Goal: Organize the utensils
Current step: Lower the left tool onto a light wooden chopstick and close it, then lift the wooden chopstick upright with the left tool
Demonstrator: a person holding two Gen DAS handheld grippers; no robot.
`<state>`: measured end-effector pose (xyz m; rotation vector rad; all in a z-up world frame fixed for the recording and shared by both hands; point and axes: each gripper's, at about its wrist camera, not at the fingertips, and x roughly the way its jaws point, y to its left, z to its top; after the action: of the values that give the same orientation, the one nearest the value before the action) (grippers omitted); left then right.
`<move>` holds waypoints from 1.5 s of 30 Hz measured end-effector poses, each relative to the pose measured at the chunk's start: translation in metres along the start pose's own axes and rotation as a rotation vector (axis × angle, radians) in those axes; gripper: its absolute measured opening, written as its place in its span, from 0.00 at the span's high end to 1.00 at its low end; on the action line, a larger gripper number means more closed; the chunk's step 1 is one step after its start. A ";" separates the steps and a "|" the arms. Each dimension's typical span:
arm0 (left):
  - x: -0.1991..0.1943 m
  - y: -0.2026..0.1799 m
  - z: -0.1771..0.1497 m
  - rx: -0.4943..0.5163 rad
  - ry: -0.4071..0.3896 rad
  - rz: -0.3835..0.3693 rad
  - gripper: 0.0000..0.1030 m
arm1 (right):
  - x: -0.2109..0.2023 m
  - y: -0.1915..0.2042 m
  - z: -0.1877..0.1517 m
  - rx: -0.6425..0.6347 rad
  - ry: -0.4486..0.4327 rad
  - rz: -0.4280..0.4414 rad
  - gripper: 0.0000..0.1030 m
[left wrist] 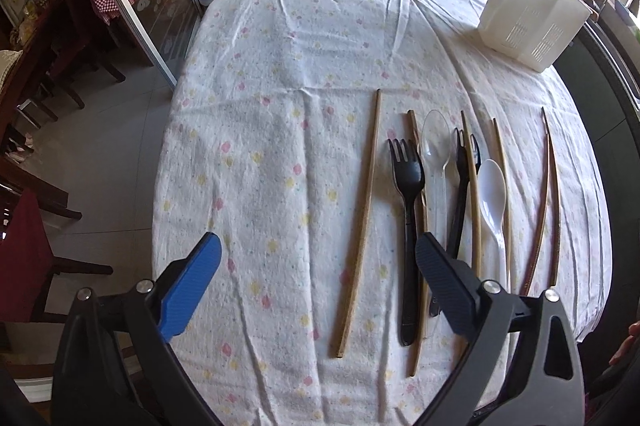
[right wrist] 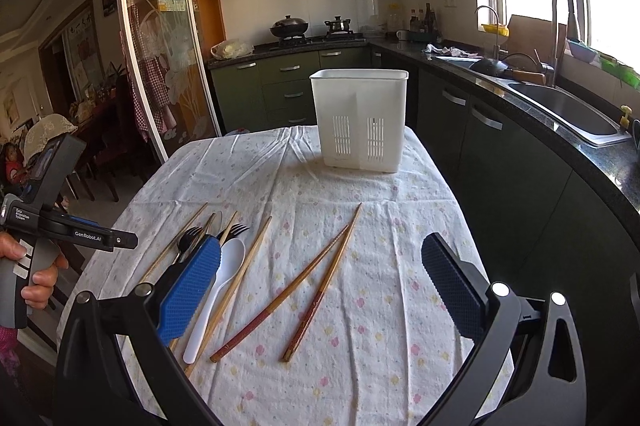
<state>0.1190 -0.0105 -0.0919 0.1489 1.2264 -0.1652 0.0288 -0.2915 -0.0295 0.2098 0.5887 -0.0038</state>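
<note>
Several utensils (left wrist: 448, 209) lie on the cloth (left wrist: 280, 105) (chopsticks, forks, spoons), seemingly untouched; both claws, left (left wrist: 318, 286) and right (right wrist: 320, 290), gape empty; holder (right wrist: 360, 119) stands well beyond.

Left wrist camera looks steeply down, close over the bench (left wrist: 280, 85); right wrist camera faces more level toward the kitchen. Both share utensils and white holder (right wrist: 360, 117).
</note>
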 end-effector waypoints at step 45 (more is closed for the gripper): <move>0.049 -0.032 0.035 0.060 0.257 -0.077 0.87 | 0.099 0.000 0.018 -0.023 0.383 0.061 0.04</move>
<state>0.1606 -0.0514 -0.1273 0.1789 1.4848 -0.2555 0.1211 -0.2893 -0.0695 0.2071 0.9631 0.1039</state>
